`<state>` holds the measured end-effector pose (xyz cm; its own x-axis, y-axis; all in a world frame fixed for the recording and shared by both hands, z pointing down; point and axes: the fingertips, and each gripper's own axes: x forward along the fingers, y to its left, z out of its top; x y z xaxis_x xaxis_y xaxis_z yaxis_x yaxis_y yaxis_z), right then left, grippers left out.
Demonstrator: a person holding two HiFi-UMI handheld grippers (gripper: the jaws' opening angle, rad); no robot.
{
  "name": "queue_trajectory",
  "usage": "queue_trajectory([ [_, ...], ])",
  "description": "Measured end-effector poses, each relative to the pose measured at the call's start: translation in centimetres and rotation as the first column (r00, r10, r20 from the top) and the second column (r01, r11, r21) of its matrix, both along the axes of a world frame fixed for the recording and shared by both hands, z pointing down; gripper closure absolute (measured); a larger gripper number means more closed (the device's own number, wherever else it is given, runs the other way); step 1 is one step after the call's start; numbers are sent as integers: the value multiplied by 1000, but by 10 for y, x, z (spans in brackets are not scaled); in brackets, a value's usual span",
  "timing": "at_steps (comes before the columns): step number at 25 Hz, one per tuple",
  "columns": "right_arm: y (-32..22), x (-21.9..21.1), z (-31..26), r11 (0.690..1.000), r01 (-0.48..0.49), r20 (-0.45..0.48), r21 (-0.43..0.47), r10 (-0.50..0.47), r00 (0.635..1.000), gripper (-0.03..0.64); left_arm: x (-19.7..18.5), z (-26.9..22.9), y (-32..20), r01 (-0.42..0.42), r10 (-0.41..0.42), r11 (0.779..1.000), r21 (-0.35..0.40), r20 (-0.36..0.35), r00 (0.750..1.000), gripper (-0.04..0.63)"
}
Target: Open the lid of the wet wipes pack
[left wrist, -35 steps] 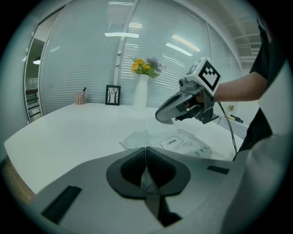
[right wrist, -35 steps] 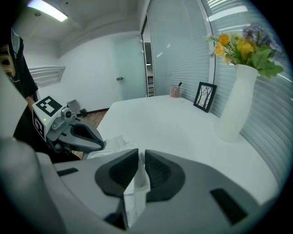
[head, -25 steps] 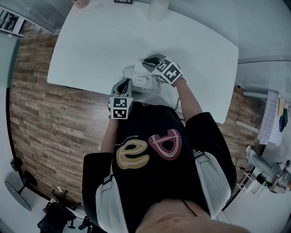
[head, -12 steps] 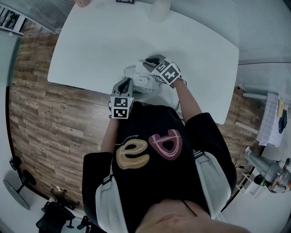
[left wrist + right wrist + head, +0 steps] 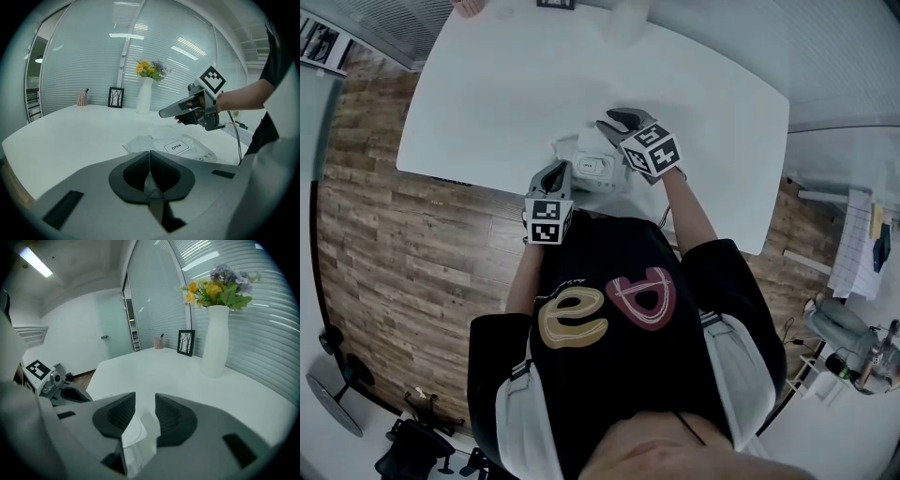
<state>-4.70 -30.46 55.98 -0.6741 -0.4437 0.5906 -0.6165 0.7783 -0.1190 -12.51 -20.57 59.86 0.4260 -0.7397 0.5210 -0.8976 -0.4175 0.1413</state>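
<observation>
The white wet wipes pack (image 5: 592, 168) lies on the white table (image 5: 506, 84), near its front edge. It carries an "OPEN" label (image 5: 176, 146), and a pale oval lid flap (image 5: 164, 133) stands raised just beyond that label. My left gripper (image 5: 555, 171) is shut on the pack's near film edge, which shows pinched between its pads (image 5: 150, 185). My right gripper (image 5: 611, 120) hovers above the pack's far side with its jaws opening. Through the gap in the right gripper view (image 5: 145, 397) I see the white flap (image 5: 136, 437), apart from the fingertips.
A tall white vase with flowers (image 5: 144, 96) stands at the table's far side, and it also shows in the right gripper view (image 5: 214, 341). A small picture frame (image 5: 116, 97) and a pen cup (image 5: 82, 99) sit beside it. The table's front edge (image 5: 459, 178) runs just left of my left gripper.
My right gripper has lifted a little off the pack, rolled, and shifted right, and its jaws stand wider. The left gripper and the pack have stayed put.
</observation>
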Motion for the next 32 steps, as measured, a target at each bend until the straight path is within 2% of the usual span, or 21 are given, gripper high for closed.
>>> queue_trajectory([
  [5, 2, 11, -20, 996, -75, 72, 44, 72, 995, 465, -1, 2, 1, 5, -5, 1000, -12, -25, 1000, 577],
  [8, 7, 17, -28, 990, -122, 105, 66, 115, 988, 459, -3, 2, 0, 17, -18, 1000, -17, -68, 997, 577],
  [13, 14, 33, -35, 966, -256, 214, 46, 240, 947, 459, -3, 1, -2, 36, -41, 999, -41, -121, 992, 577],
  [18, 30, 41, -29, 955, -293, 222, 38, 277, 935, 457, -7, -4, -2, 72, -77, 996, -43, -144, 987, 577],
  [21, 41, 45, -30, 946, -321, 227, 52, 302, 926, 459, -18, -8, -4, 137, -141, 990, -38, -131, 981, 575],
  [24, 52, 46, -26, 936, -348, 232, 51, 328, 916, 459, -30, -17, -7, 197, -201, 980, -39, -168, 965, 575],
  [32, 74, 53, -25, 902, -427, 271, 70, 394, 878, 469, -26, -41, -8, 188, -180, 982, 23, -193, 965, 577],
])
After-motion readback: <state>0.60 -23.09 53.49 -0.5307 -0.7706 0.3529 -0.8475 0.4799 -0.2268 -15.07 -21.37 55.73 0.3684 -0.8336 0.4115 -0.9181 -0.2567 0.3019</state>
